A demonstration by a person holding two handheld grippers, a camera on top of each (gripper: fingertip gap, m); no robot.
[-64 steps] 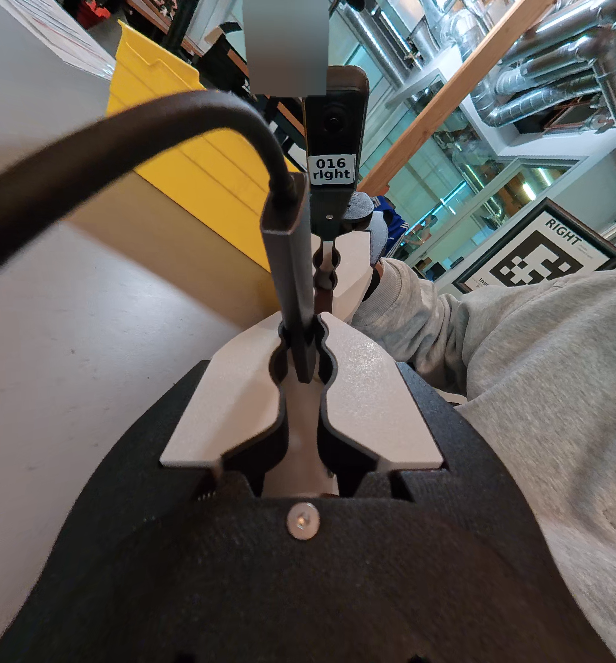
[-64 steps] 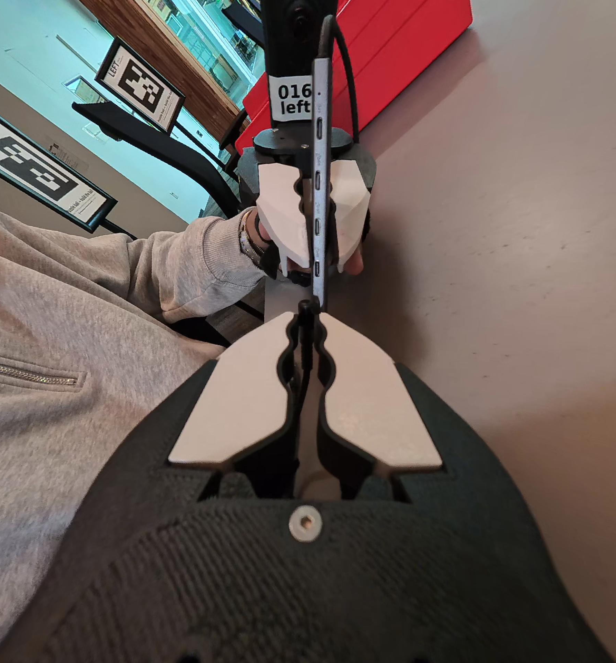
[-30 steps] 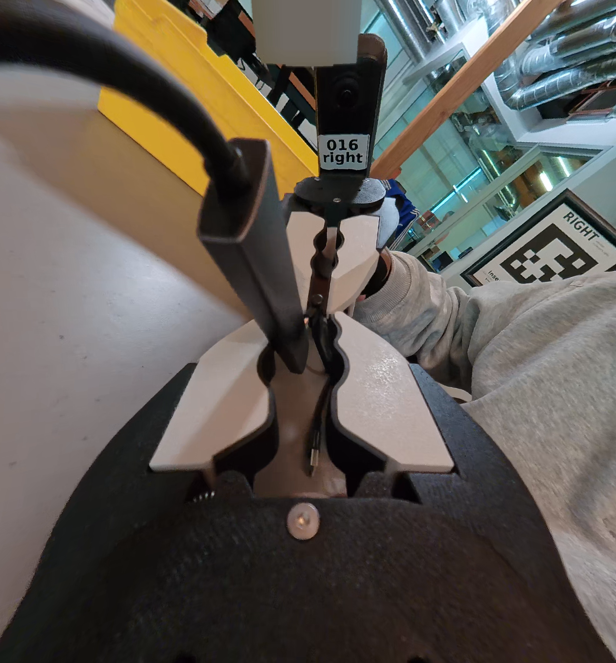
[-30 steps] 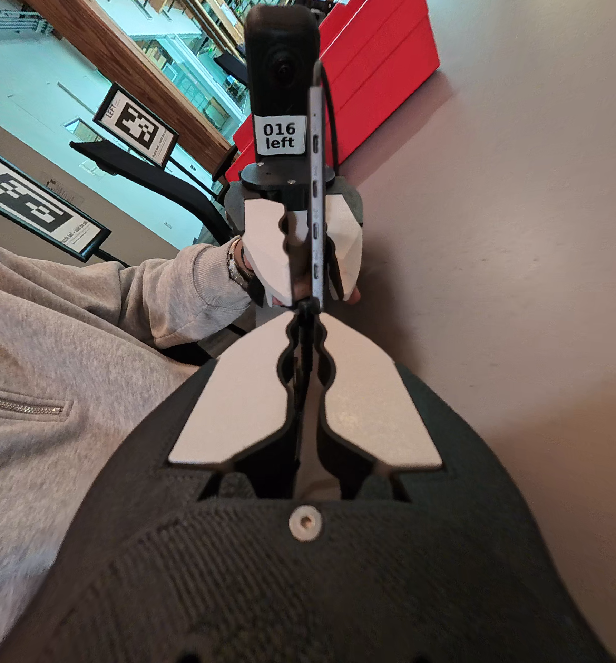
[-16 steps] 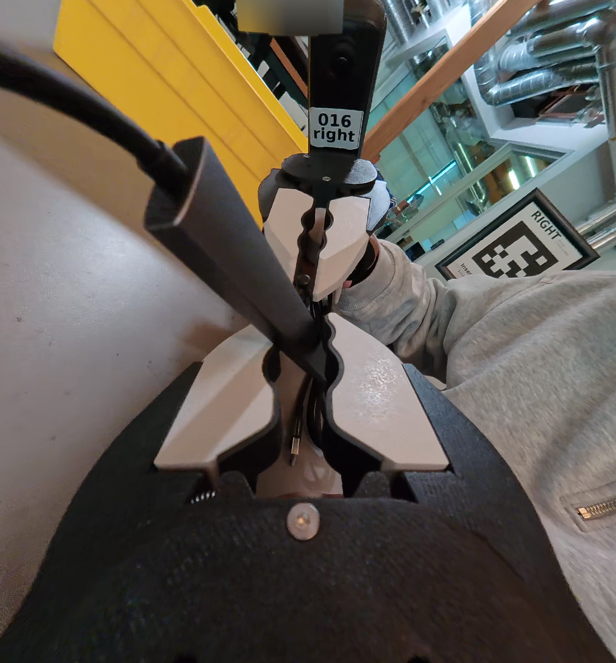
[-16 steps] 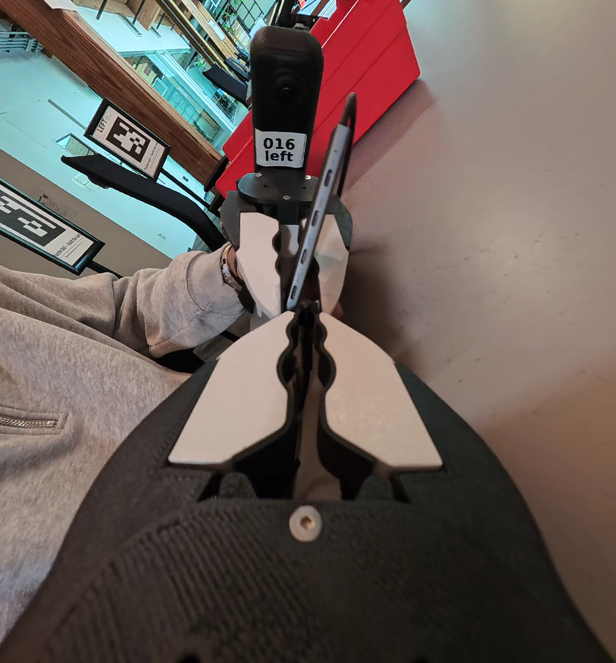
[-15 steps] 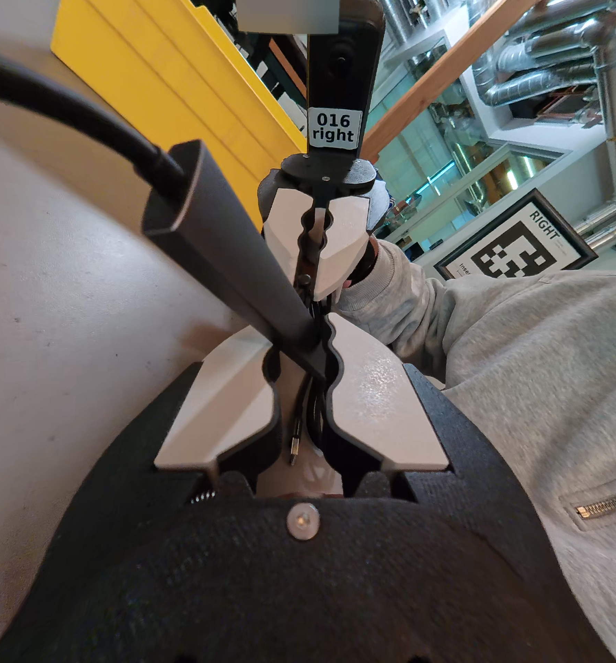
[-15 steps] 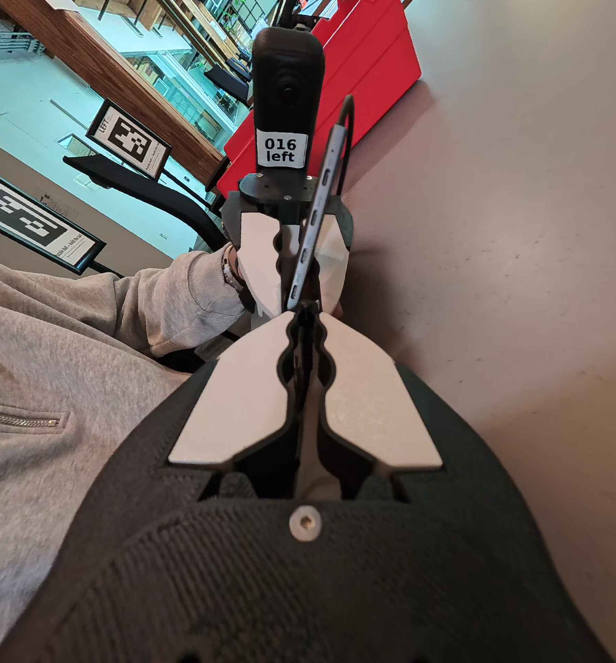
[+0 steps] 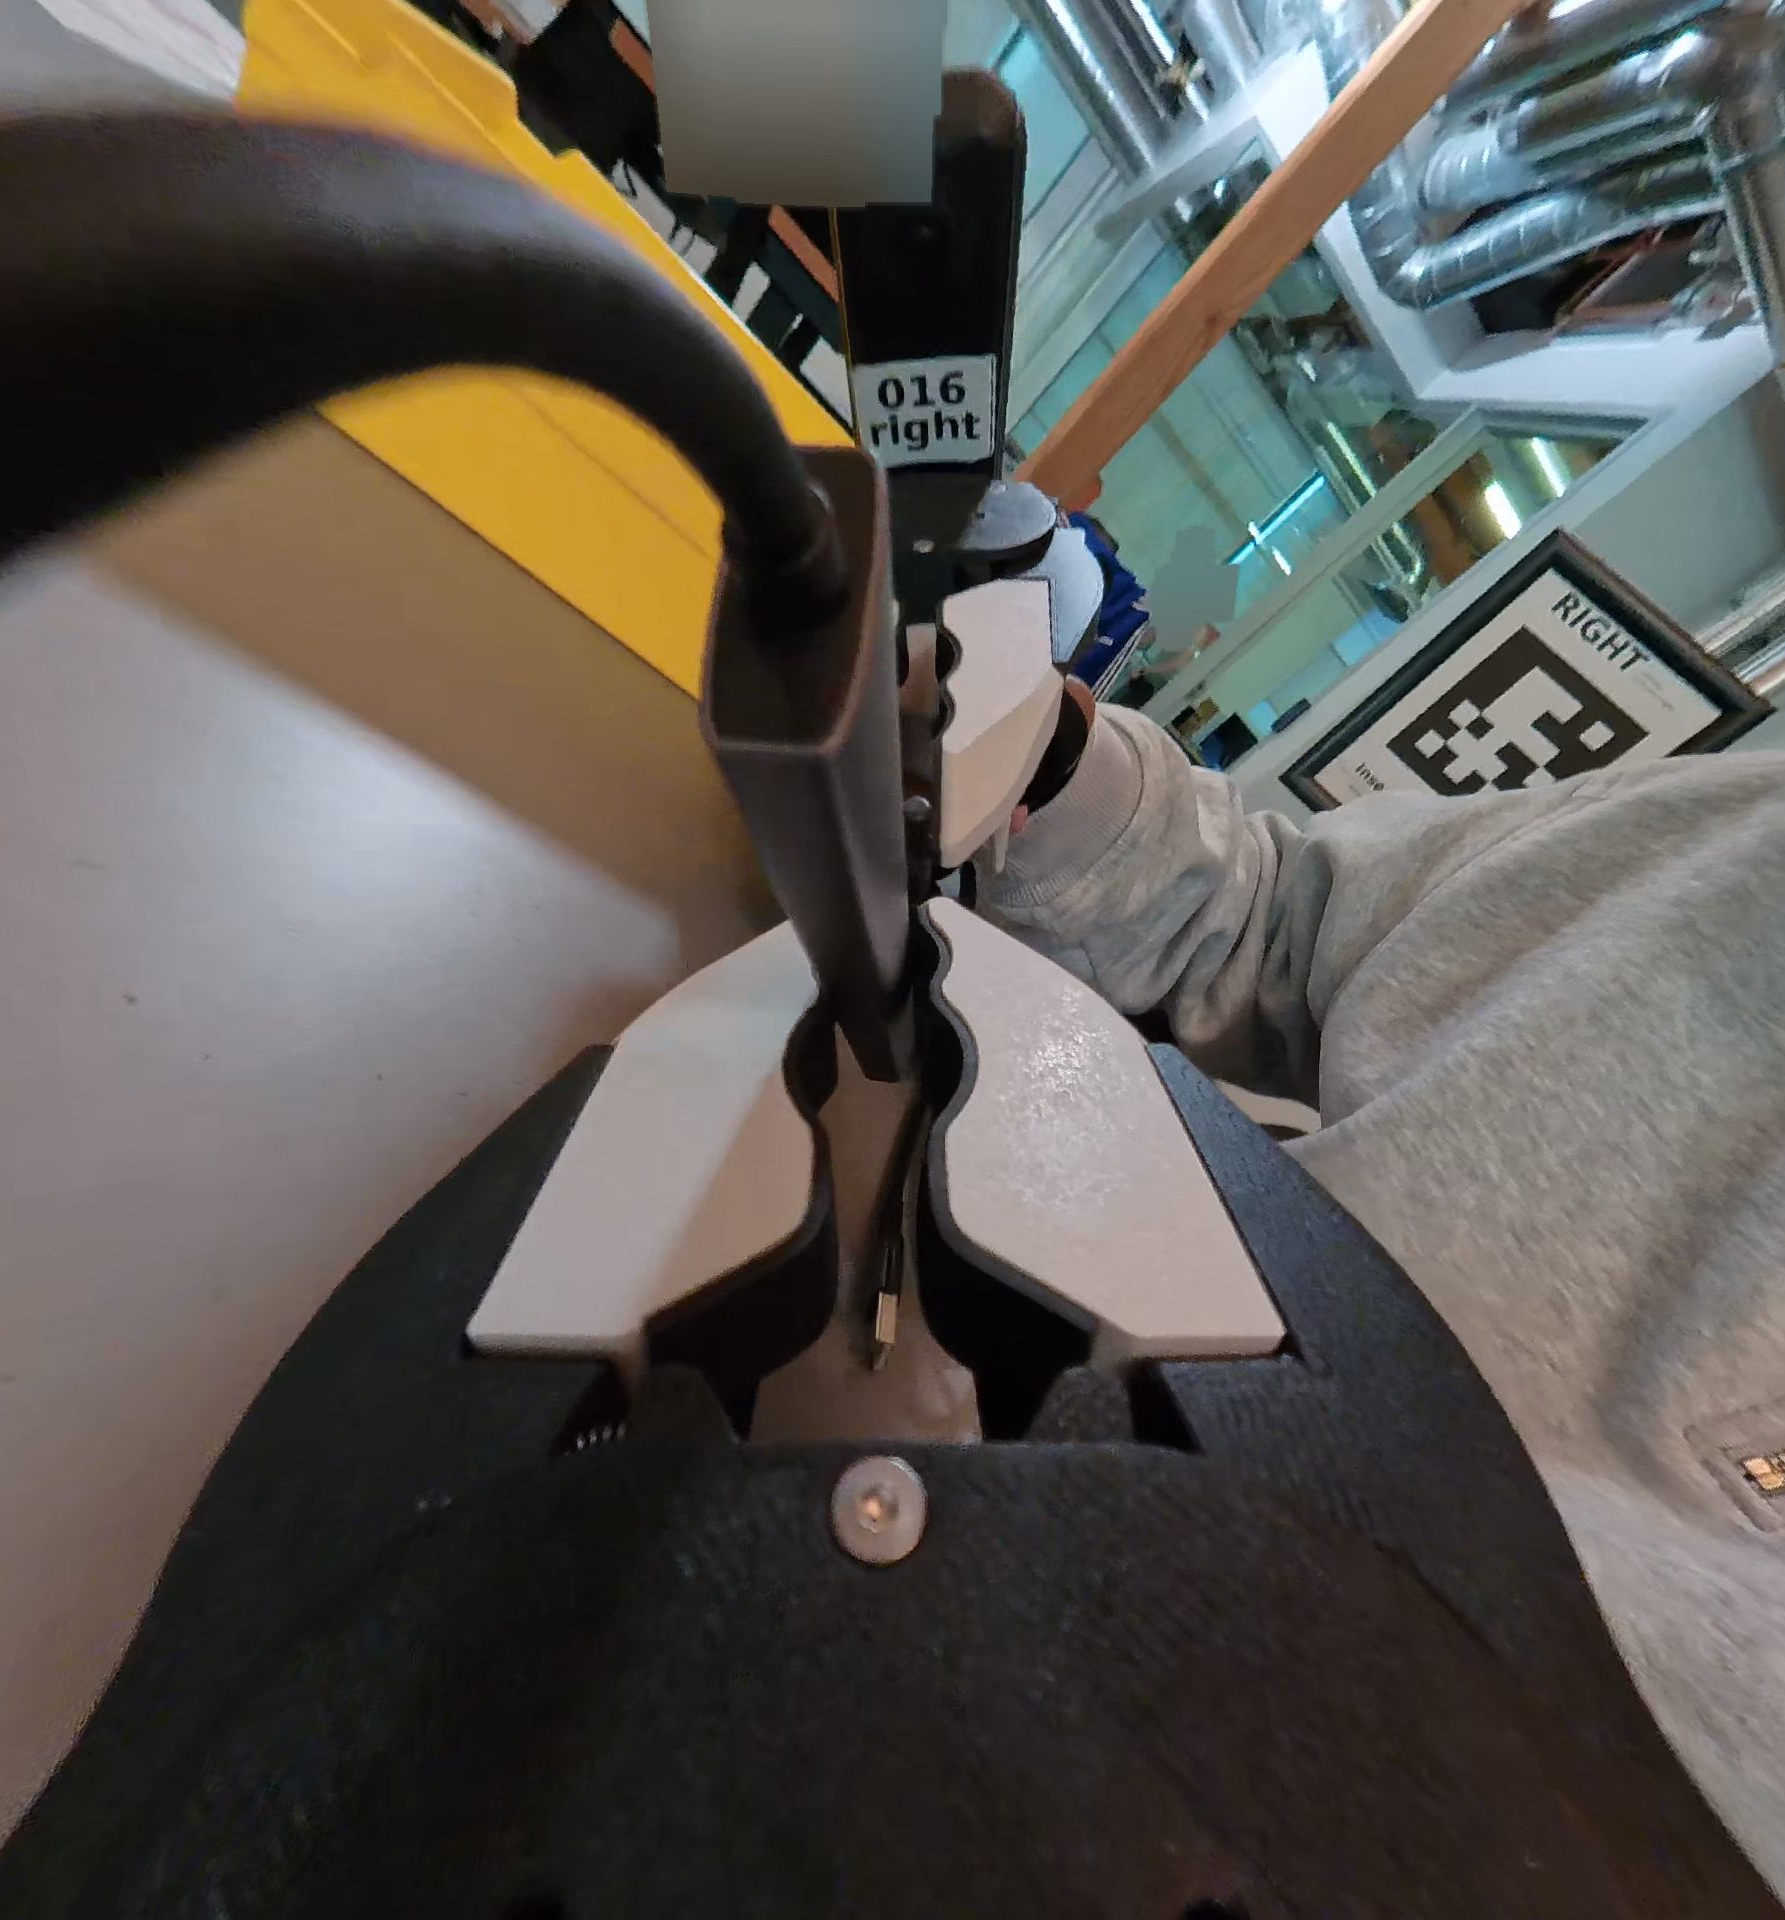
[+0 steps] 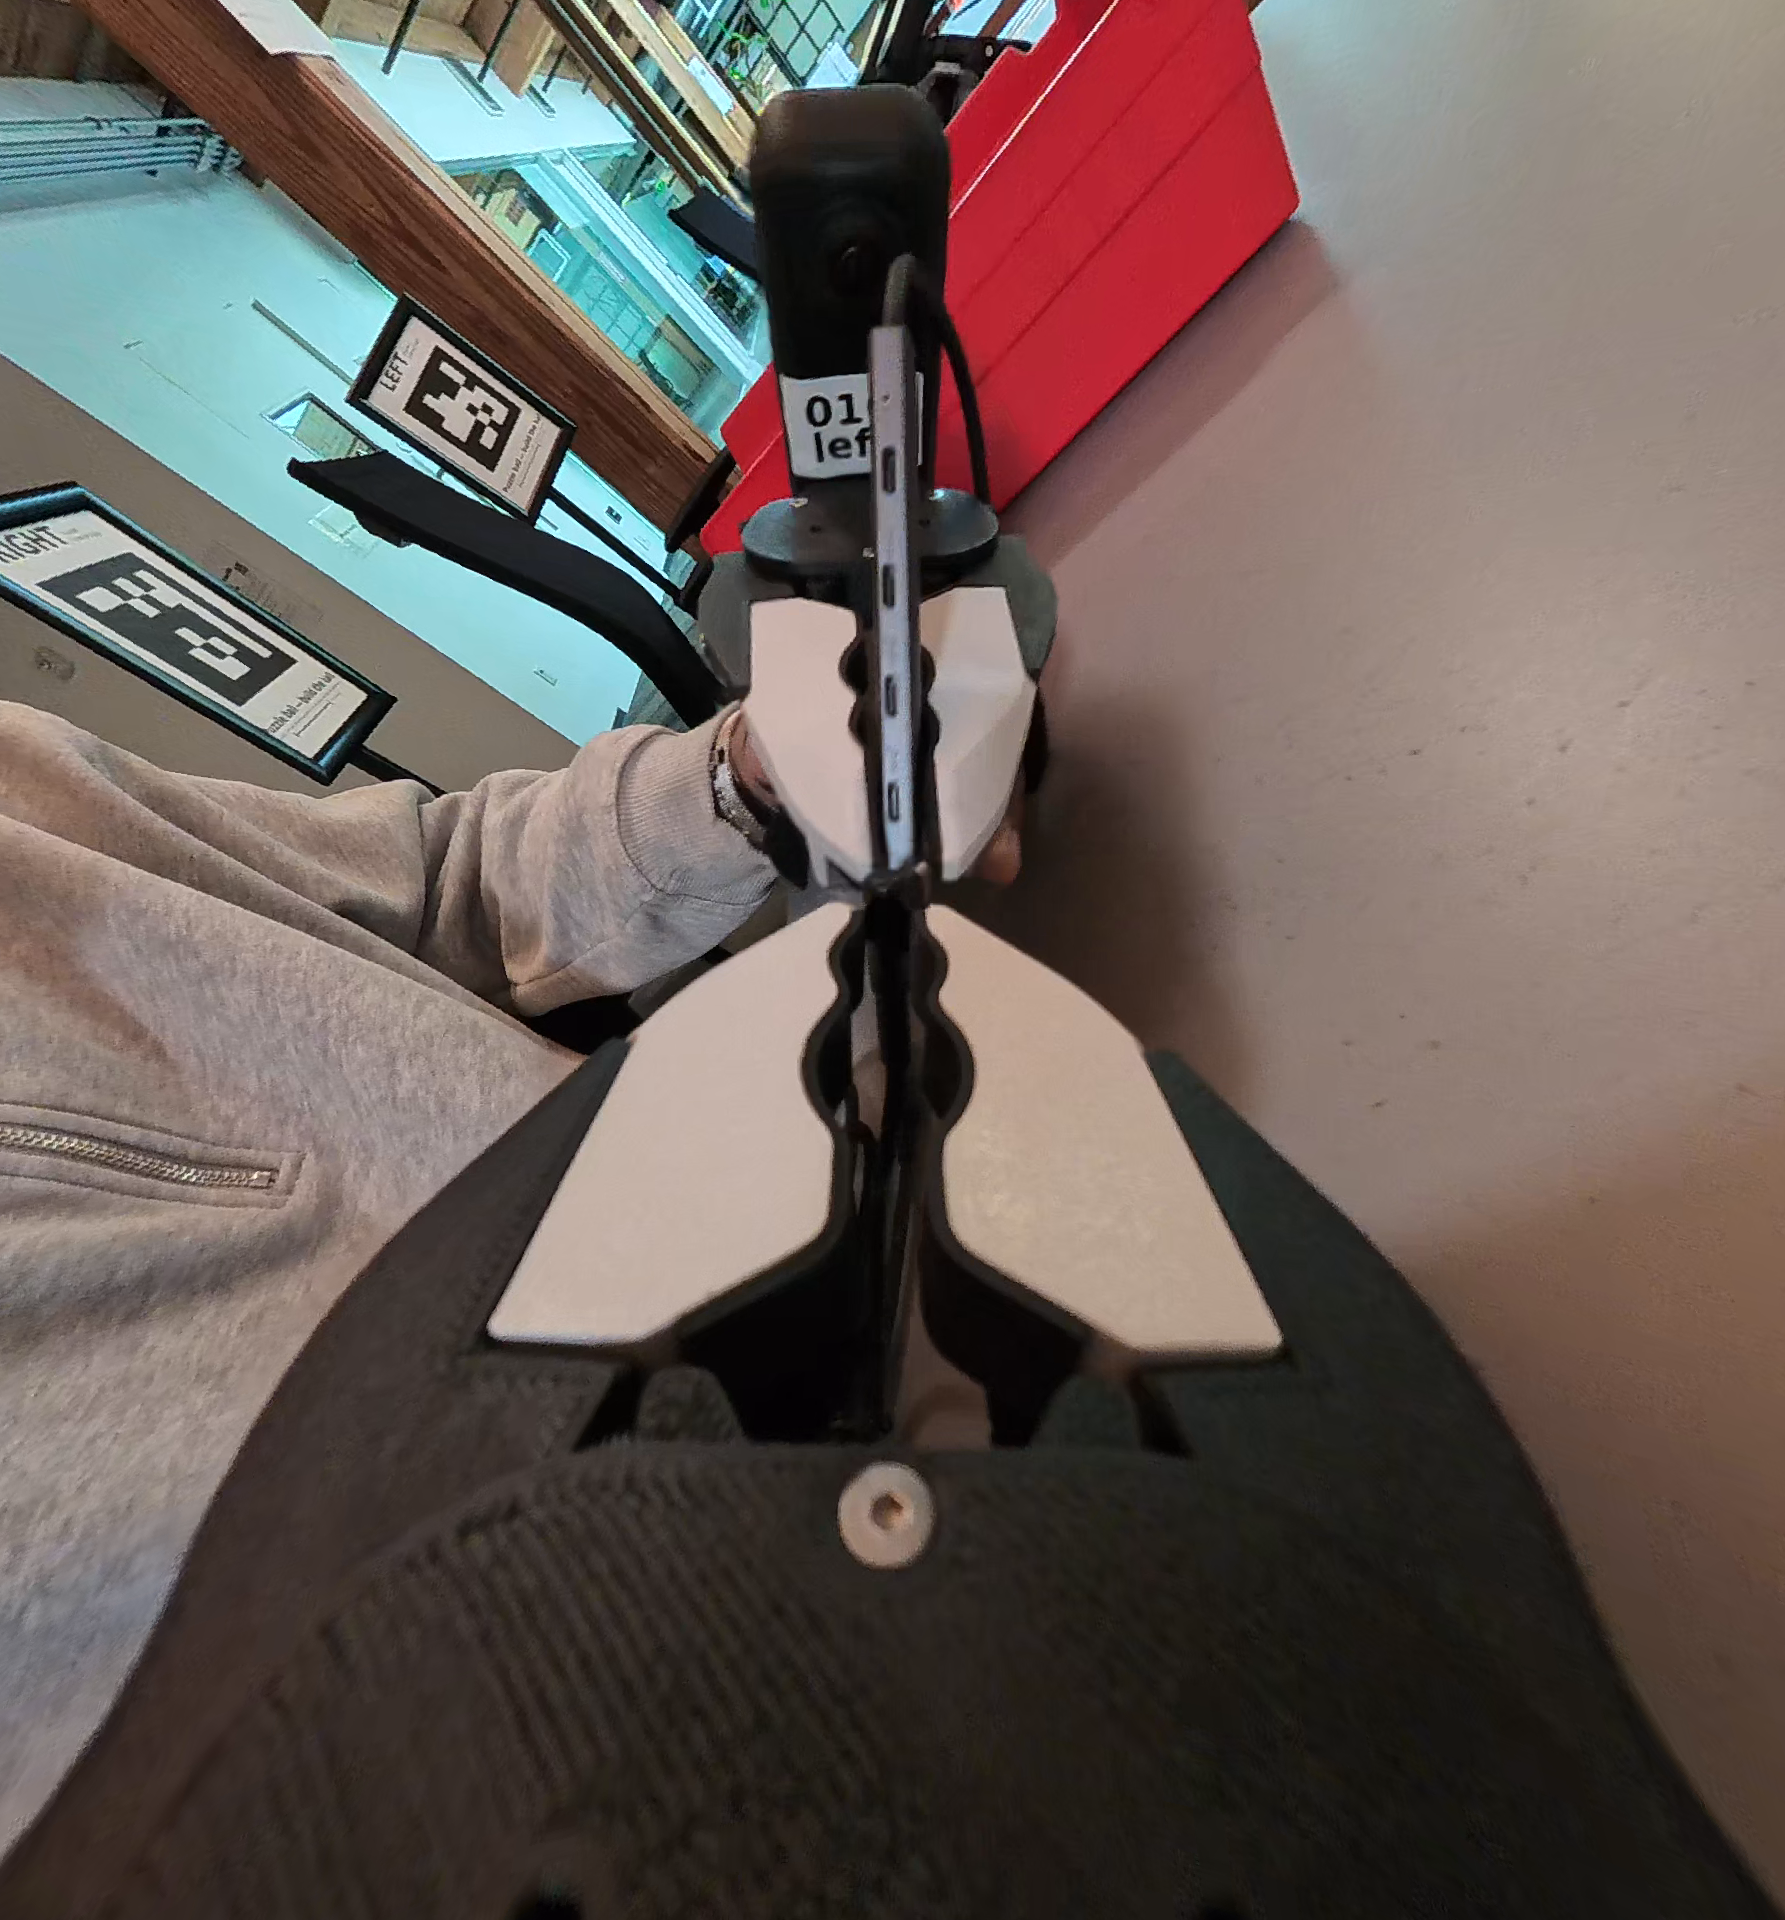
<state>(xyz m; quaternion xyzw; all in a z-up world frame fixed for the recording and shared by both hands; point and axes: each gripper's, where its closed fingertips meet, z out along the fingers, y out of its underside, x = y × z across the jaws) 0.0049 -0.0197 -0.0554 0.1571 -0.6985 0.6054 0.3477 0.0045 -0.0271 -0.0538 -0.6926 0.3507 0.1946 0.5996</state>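
On the pale grey worktop (image 9: 244,935) stands a yellow plastic bin (image 9: 576,457); its inside is out of sight. A red plastic box (image 10: 1096,239) sits at the far edge in the right wrist view, contents likewise hidden. The left tongs (image 9: 883,997) are closed upon the lower end of a slim dark grey metal hub with a row of ports (image 9: 826,790), its thick black cord (image 9: 348,281) arching away left. The right tongs (image 10: 883,935) are pinched shut on a thin black cable (image 10: 883,1195), whose small metal plug (image 9: 883,1320) hangs between the left fingers. White labels mark both cameras; framed black-and-white marker signs (image 10: 161,634) stand behind.
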